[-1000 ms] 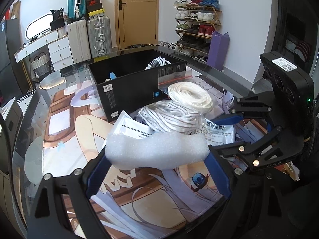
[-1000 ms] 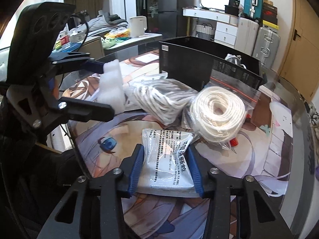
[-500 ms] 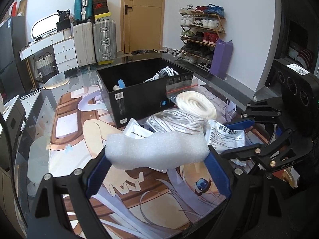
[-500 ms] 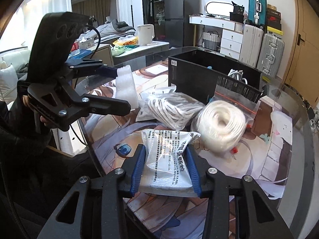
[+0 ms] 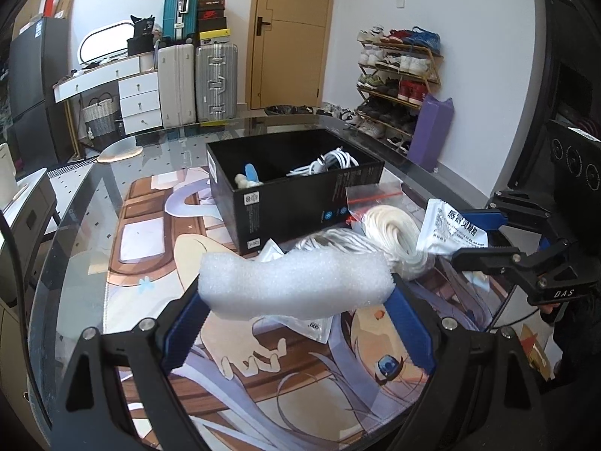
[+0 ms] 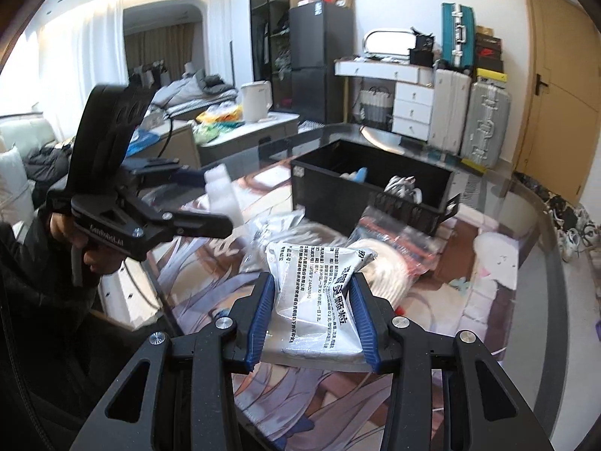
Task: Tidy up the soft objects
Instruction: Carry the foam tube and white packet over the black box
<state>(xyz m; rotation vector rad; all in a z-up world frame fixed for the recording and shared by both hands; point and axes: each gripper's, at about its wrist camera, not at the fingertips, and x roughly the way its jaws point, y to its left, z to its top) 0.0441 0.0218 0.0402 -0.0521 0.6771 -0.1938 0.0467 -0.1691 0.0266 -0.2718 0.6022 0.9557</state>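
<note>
My left gripper (image 5: 296, 300) is clamped wide on the foam block (image 5: 295, 285), held end to end, clear of the mat. My right gripper (image 6: 311, 300) pinches the white printed packet (image 6: 319, 297), lifted off the table (image 5: 94, 195). Both go to the black box (image 5: 296, 191) ahead, which holds cables. I carry each high enough to clear the near wall, foam first, and open only once over the box. Bagged rope coils (image 5: 390, 229) sit just before it; I think they touch it, hard to tell.
</note>
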